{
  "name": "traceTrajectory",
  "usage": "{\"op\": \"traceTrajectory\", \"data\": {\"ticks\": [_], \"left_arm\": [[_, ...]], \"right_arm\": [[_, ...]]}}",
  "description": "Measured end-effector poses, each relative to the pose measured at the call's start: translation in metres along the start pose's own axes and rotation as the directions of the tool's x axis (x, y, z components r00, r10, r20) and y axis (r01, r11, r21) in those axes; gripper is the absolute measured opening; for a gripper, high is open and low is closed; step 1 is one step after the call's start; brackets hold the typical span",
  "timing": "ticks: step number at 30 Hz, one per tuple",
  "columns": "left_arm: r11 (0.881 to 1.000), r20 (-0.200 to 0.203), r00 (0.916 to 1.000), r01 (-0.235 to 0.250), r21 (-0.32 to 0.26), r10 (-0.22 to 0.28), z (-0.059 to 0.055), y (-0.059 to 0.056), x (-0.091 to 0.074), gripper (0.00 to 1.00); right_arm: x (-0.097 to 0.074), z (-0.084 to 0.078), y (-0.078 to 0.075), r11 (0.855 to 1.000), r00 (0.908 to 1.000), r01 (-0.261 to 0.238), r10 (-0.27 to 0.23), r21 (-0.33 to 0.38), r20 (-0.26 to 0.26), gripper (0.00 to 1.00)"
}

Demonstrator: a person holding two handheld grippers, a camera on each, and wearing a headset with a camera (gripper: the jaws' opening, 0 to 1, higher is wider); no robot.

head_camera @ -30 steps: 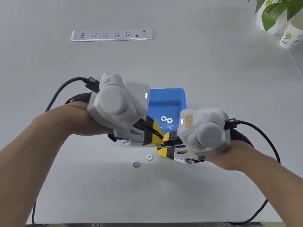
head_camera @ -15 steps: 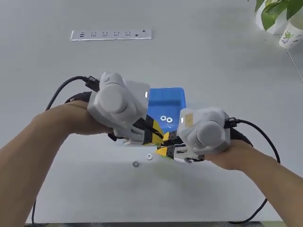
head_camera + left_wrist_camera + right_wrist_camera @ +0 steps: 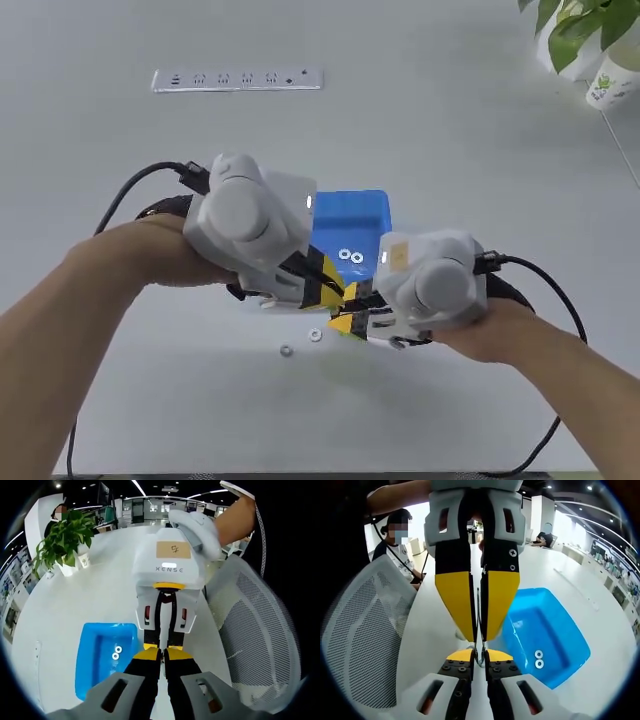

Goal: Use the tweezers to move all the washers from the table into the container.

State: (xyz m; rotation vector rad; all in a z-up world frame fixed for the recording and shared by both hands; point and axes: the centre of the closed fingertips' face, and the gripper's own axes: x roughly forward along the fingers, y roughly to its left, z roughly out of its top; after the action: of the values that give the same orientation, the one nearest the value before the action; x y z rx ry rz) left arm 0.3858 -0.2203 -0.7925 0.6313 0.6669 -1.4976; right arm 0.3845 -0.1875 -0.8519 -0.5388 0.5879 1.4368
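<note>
Two silver washers (image 3: pixel 315 334) (image 3: pixel 286 350) lie on the white table just in front of the grippers. A blue container (image 3: pixel 350 215) stands behind them and holds two washers (image 3: pixel 350 256); it also appears in the left gripper view (image 3: pixel 100 645) and the right gripper view (image 3: pixel 555 630). My left gripper (image 3: pixel 338 290) and right gripper (image 3: pixel 345 318) meet tip to tip above the table. Thin metal tweezers (image 3: pixel 479 625) run between both pairs of yellow-tipped jaws, and both grippers look shut on them.
A white power strip (image 3: pixel 237 78) lies at the far side of the table. A potted plant (image 3: pixel 580 35) stands at the far right corner. A mesh chair back (image 3: pixel 260 630) is close by. Cables trail from both grippers.
</note>
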Motion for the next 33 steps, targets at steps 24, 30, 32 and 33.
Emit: {"op": "traceTrajectory", "data": {"ticks": [24, 30, 32, 33], "left_arm": [[1.000, 0.012, 0.9998, -0.017, 0.011, 0.017, 0.024, -0.003, -0.026, 0.07], [1.000, 0.013, 0.9997, -0.023, 0.020, 0.023, 0.030, 0.000, -0.032, 0.07], [0.999, 0.013, 0.9996, -0.026, 0.024, 0.026, 0.032, 0.002, -0.034, 0.07], [0.999, 0.013, 0.9996, -0.027, 0.025, 0.027, 0.033, 0.003, -0.035, 0.07]], "right_arm": [[-0.023, 0.027, 0.000, 0.999, 0.9997, 0.018, -0.018, -0.036, 0.018, 0.10], [-0.030, 0.034, -0.003, 0.999, 0.9995, 0.023, -0.022, -0.035, 0.022, 0.10], [-0.031, 0.036, -0.005, 0.999, 0.9994, 0.027, -0.026, -0.040, 0.021, 0.10], [-0.032, 0.037, -0.006, 0.999, 0.9994, 0.029, -0.028, -0.040, 0.022, 0.10]]}}
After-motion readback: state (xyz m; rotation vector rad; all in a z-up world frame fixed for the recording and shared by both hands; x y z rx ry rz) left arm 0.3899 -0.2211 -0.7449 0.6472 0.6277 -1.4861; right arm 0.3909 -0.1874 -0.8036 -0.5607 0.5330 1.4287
